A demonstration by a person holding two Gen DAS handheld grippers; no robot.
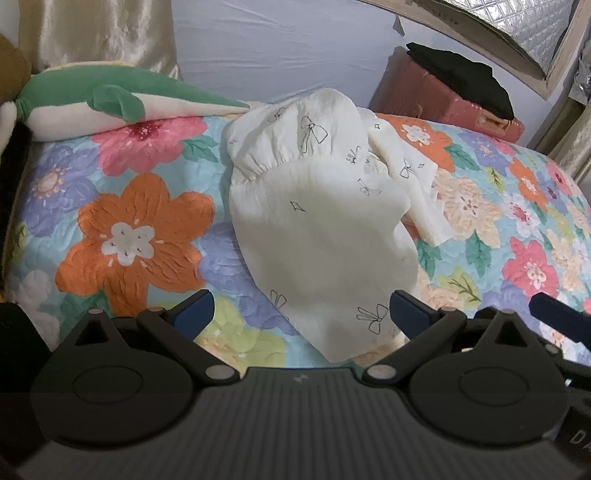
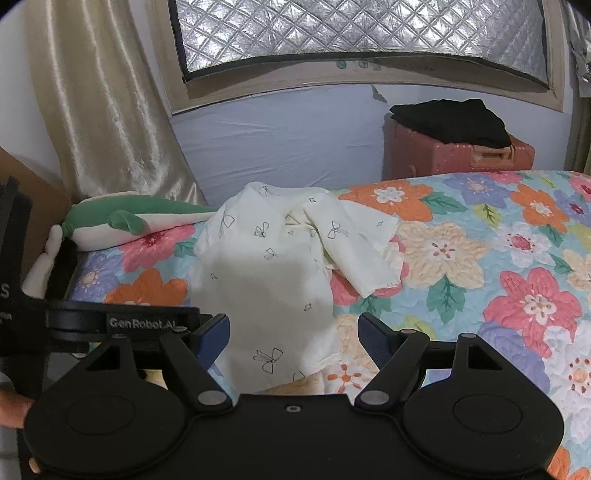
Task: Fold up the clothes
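A cream garment (image 1: 314, 229) printed with small black bows lies crumpled on the floral quilt (image 1: 125, 236), one sleeve (image 1: 410, 173) flopped to the right. My left gripper (image 1: 303, 314) is open wide just above the garment's near hem, and its blue pads (image 1: 195, 314) touch nothing. In the right wrist view the same garment (image 2: 269, 266) lies ahead. My right gripper (image 2: 295, 332) is open over its near end and grips nothing. One blue finger of the right gripper (image 1: 554, 319) shows at the edge of the left wrist view.
A green and white plush toy (image 1: 110, 107) lies at the quilt's far left. A pink suitcase (image 2: 454, 158) with folded black clothes (image 2: 450, 122) stands beyond the bed. A curtain (image 2: 103, 110) and a foil-covered window (image 2: 351, 33) are behind. The left gripper's black housing (image 2: 122, 322) sits close on the left.
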